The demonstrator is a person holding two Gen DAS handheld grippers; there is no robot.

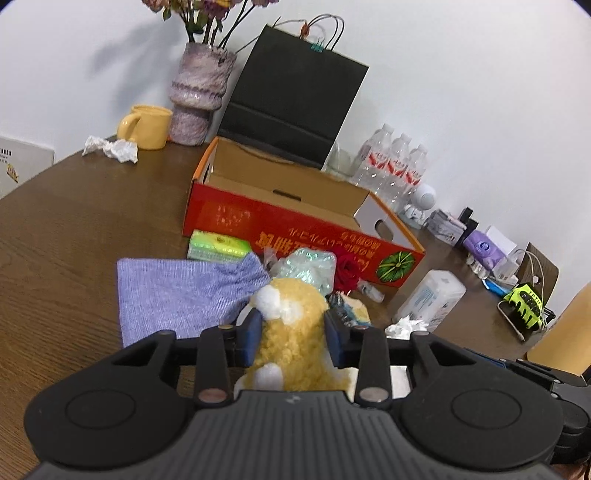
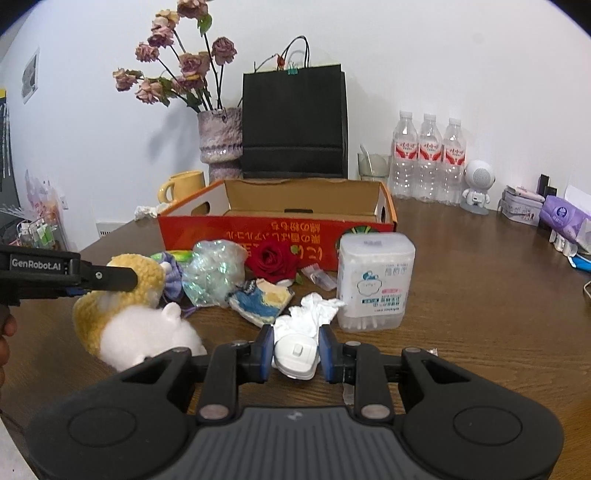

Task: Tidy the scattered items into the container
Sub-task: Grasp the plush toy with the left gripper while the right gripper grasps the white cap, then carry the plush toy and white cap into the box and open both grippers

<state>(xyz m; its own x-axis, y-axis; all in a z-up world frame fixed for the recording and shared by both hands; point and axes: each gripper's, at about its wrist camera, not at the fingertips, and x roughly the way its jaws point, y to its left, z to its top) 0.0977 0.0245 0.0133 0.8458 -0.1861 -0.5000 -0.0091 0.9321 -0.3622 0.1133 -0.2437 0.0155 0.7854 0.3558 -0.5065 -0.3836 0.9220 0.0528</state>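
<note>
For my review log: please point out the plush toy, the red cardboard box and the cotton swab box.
plush toy (image 1: 291, 332), left wrist view, yellow back between the fingers.
red cardboard box (image 2: 221, 230), right wrist view, front red wall.
cotton swab box (image 2: 375, 280), right wrist view, front label.

Plush toy (image 1: 291, 332): its lower body is hidden behind the left gripper's housing at 6 o'clock.
Dried flowers (image 1: 207, 11): blooms cut off by the left wrist view's top edge, 12 o'clock.
Box lettering (image 2: 280, 236): upside down, too blurred to read.
Glass (image 2: 373, 166): contents unclear.
White wad (image 2: 314, 314): cloth or tissue, cannot tell.
</note>
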